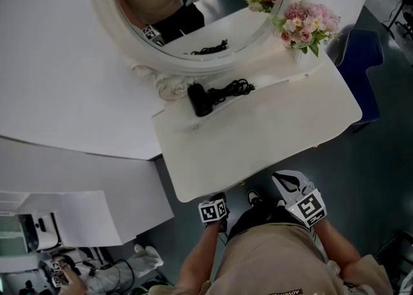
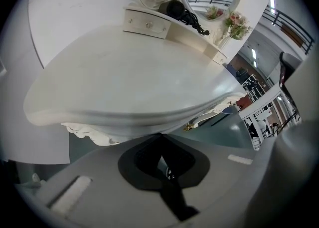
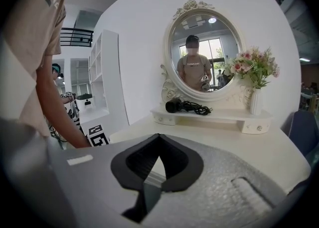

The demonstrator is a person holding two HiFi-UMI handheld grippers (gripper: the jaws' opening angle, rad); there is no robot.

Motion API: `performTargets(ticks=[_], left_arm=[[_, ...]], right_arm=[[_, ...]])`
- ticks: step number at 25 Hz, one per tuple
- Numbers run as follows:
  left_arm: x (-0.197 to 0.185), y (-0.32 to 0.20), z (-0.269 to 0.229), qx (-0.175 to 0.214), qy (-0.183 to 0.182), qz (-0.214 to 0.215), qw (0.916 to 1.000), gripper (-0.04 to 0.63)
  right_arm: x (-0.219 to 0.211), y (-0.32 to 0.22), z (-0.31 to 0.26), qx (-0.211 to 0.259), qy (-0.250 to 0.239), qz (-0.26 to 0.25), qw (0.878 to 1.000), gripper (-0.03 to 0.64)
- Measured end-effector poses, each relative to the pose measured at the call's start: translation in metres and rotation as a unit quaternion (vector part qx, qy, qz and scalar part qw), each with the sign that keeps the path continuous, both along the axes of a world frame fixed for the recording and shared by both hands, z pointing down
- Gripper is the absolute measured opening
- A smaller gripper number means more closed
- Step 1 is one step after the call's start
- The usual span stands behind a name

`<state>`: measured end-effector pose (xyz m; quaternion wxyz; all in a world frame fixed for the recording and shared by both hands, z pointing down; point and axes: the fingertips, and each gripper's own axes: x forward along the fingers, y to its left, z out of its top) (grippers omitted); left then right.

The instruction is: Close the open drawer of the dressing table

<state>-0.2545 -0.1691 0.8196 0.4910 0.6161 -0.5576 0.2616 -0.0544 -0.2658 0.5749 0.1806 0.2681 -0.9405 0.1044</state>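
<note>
the drawer [image 2: 214,115] of the white, curved-front dressing bench [image 1: 258,139] sits tucked under the top's front edge in the left gripper view, its small gold handle [image 2: 191,126] showing in the carved white trim. the left gripper [image 1: 215,212] hangs low against that edge, jaws pressed together on nothing. the right gripper [image 1: 292,185] is just in front of the bench, near the person's body, its jaws likewise together and empty. on the rear shelf lies a black hair dryer [image 1: 200,99] with a coiled cord, below a white-framed oval mirror [image 1: 103,10]. a vase of pink flowers [image 1: 306,22] stands beside the mirror.
</note>
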Motion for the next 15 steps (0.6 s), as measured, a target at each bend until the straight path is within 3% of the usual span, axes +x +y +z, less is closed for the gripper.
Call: performTargets(ticks=[4,10,15], left_arm=[[-0.005,-0.004,0.001,0.010,0.000,0.013,0.9999,0.018],[-0.008,-0.009,0.000,0.027,0.001,0.026,0.9993,0.018],[-0.012,-0.003,-0.011,0.036,-0.012,0.010,0.9992,0.018]], right_arm=[[-0.006,-0.002,-0.004,0.024,0.015,0.009,1.000,0.003],[-0.010,0.005,-0.010,0.017,0.007,0.026,0.999,0.003],[-0.006,0.013,-0.015,0.015,0.011,0.021,1.000,0.002]])
